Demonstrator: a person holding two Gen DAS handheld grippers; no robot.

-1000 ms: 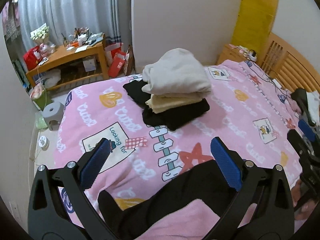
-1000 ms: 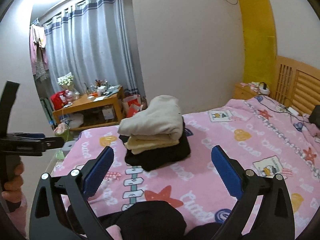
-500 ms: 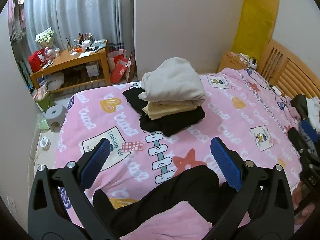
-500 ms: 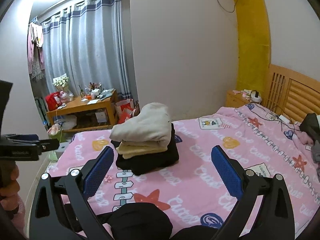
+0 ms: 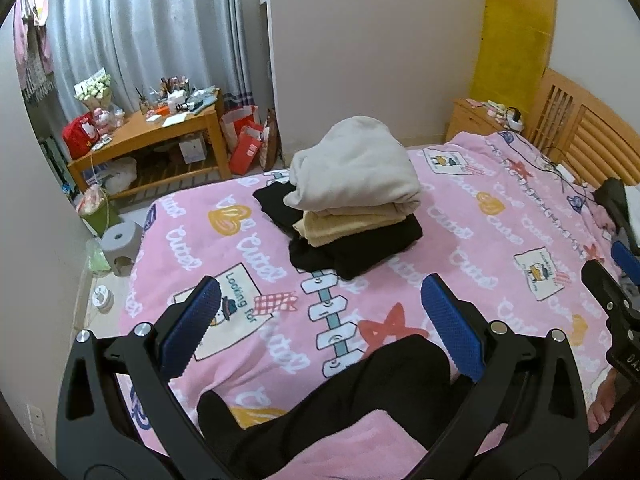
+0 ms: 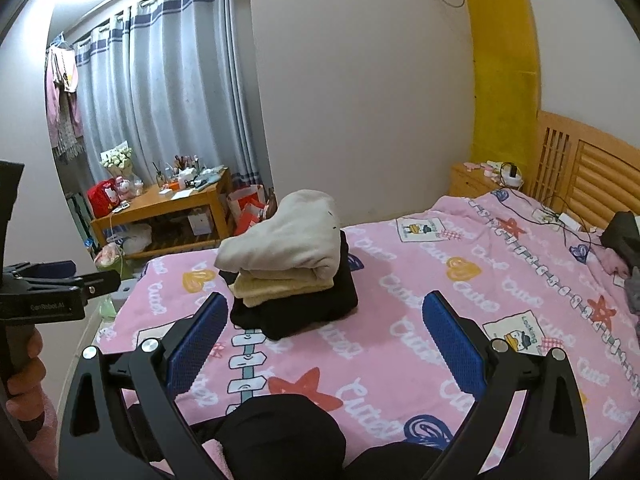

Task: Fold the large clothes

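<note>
Both grippers raised since earlier, folded stack (image 5: 352, 196) ahead beyond both empty, wide-apart jaws

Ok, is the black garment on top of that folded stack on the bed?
No, the black garment lies at the bottom of the stack, under the yellow piece, with the cream one on top.

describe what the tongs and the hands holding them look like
Both are matte black frames with triangular cut-outs, silver pivot bolts and two fingers faced with blue textured pads. The left tongs and right tongs look alike. The right wrist view shows the left tool side-on with white lettering on its body, gripped by a hand above a fuzzy pink sleeve.
</note>
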